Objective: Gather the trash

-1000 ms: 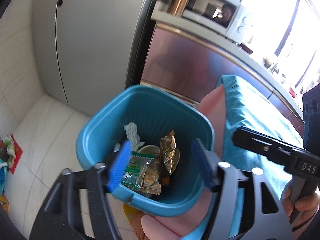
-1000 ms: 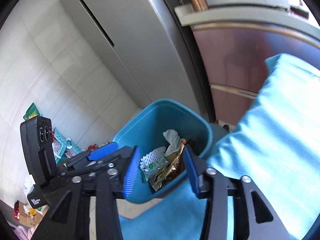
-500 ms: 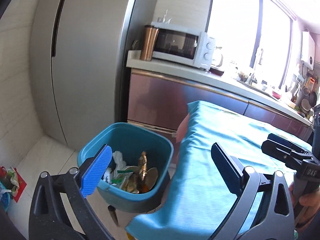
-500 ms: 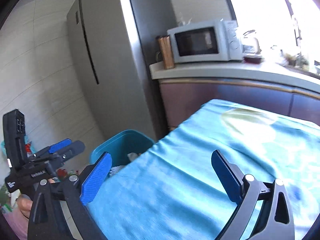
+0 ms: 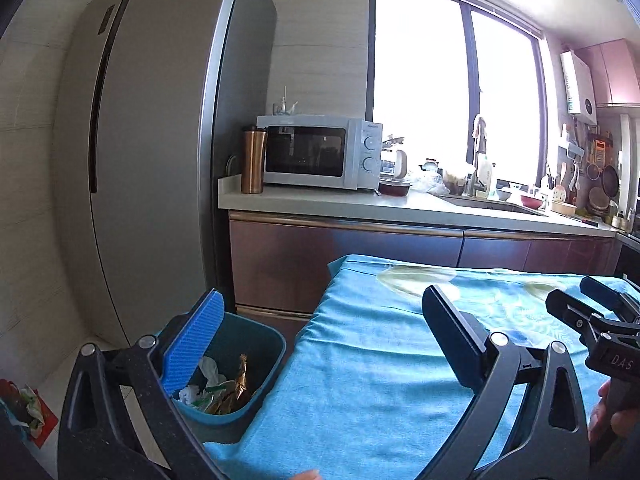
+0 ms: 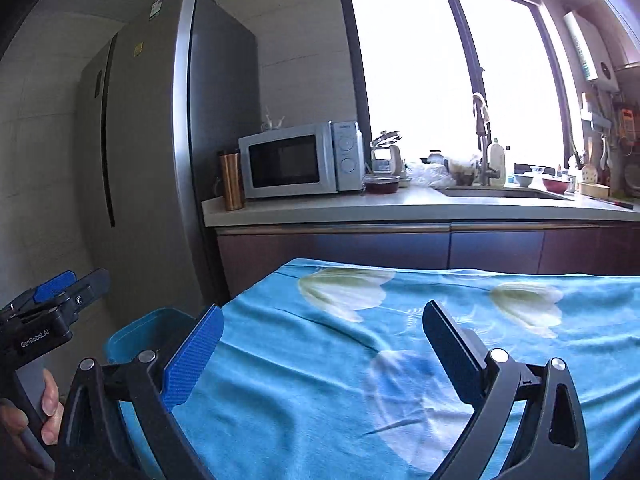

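A teal trash bin point(image 5: 260, 344) stands on the floor at the left end of the table; it also shows in the right wrist view point(image 6: 136, 332). Inside lie crumpled white paper point(image 5: 210, 368), a gold wrapper point(image 5: 240, 380) and a green packet. My left gripper point(image 5: 320, 332) is open and empty, held above the table's left edge beside the bin. My right gripper point(image 6: 322, 344) is open and empty over the blue floral tablecloth point(image 6: 360, 360). No loose trash shows on the cloth.
A grey fridge point(image 5: 140, 160) stands at left. A counter point(image 5: 360, 204) behind the table holds a microwave point(image 5: 316, 152), a copper tumbler point(image 5: 253, 160) and a sink with dishes. Bags and red paper lie on the floor at far left point(image 5: 24, 412).
Both grippers rose and drew back from over the bin to above the table, and both jaws opened wide. The bin now sits lower left in view.
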`<state>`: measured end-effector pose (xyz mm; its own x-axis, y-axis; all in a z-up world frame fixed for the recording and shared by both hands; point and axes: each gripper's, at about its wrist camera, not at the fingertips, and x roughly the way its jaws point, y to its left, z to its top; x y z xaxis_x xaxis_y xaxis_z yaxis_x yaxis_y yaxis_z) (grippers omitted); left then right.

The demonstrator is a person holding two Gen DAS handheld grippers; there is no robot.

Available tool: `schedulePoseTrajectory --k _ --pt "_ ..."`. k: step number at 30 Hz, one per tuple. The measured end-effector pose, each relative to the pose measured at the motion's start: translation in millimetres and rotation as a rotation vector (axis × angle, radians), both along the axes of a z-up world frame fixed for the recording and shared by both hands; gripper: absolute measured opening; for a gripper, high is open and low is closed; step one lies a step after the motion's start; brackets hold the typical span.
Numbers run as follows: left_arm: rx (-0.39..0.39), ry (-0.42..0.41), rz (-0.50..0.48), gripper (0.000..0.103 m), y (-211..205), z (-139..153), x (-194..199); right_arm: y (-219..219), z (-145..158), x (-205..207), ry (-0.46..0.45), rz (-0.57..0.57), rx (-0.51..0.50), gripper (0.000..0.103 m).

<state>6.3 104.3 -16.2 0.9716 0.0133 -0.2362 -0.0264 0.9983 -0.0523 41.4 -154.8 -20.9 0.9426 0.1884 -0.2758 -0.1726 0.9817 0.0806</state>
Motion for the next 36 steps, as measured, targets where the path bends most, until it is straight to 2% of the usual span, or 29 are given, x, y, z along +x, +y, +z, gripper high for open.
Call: schedulePoseTrajectory --k 10,36 --pt "0.037 -0.038 -0.02 0.097 -28 0 -16 -21 2 -35 -0.075 -0.07 -0.014 0.096" --pt "0.082 -0.098 -0.016 0.097 -45 1 -35 -34 5 -58 -0.101 -0.106 -0.018 0.096"
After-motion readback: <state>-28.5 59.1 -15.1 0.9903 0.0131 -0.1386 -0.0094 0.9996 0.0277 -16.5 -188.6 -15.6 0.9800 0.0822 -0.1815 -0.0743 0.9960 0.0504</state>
